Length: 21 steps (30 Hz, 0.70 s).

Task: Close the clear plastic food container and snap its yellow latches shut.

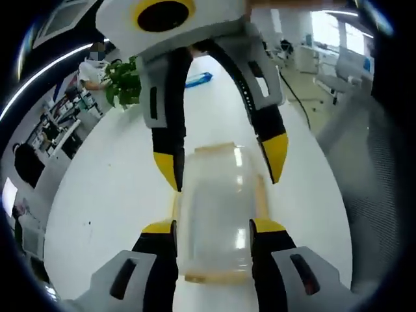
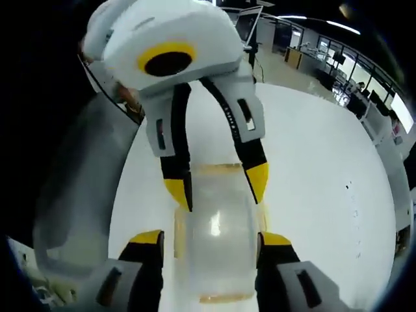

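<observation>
A clear plastic food container (image 1: 218, 208) with pale yellow latches lies flat on the white table (image 1: 110, 195), its lid down. My left gripper (image 1: 213, 227) straddles its near end, both yellow-tipped jaws touching its long sides. My right gripper (image 1: 223, 162) reaches in from the opposite side, and its fingertips (image 1: 275, 155) stand slightly wider than the far end. In the right gripper view the container (image 2: 214, 240) sits between my right gripper (image 2: 211, 239), which has a small gap on its left side. There the left gripper (image 2: 218, 185) comes down from the top onto the container's far end.
A green plant (image 1: 125, 81) and a blue object (image 1: 198, 79) stand far back on the table. A person sits at the left beside desks. A mesh chair back (image 1: 374, 169) is at the right. Office desks line the far right (image 2: 364, 97).
</observation>
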Motion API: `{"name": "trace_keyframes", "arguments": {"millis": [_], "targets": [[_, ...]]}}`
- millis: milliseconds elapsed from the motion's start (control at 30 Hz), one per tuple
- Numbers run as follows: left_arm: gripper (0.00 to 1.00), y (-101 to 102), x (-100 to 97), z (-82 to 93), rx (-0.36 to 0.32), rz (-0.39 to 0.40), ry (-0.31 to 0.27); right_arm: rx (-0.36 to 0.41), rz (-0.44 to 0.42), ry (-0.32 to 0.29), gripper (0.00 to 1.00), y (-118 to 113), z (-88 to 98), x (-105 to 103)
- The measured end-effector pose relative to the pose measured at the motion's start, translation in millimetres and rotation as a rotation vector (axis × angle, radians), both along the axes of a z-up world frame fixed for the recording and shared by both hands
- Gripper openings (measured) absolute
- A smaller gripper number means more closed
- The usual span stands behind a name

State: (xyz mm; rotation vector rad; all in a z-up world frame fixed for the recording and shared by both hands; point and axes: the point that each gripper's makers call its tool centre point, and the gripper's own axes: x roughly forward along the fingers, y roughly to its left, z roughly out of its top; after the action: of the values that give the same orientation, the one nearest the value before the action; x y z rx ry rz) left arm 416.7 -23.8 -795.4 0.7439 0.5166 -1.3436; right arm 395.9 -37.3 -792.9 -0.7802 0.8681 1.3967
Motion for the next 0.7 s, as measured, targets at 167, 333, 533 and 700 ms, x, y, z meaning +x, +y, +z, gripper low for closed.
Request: {"name": "trace_keyframes", "arguments": {"millis": [167,333,533,700], "targets": [[0.43,4,1.2,-4.1,0.015,-0.016,-0.006,0.005,-0.032,-0.024,0.57,-1,-1.0,6],[0.42,9,11.2,8.4,-0.046,0.092,0.031,0.015,-0.099,-0.039,0.58,-4,-5.6,14],[0.43,20,25.9,16.6,-0.118,0.280,0.086,0.112,-0.337,-0.068,0.56,-1,6.5,28],[0.40,39,36.4,11.3,-0.113,0.486,0.112,0.104,-0.484,-0.142,0.55,-12,4.4,38]]}}
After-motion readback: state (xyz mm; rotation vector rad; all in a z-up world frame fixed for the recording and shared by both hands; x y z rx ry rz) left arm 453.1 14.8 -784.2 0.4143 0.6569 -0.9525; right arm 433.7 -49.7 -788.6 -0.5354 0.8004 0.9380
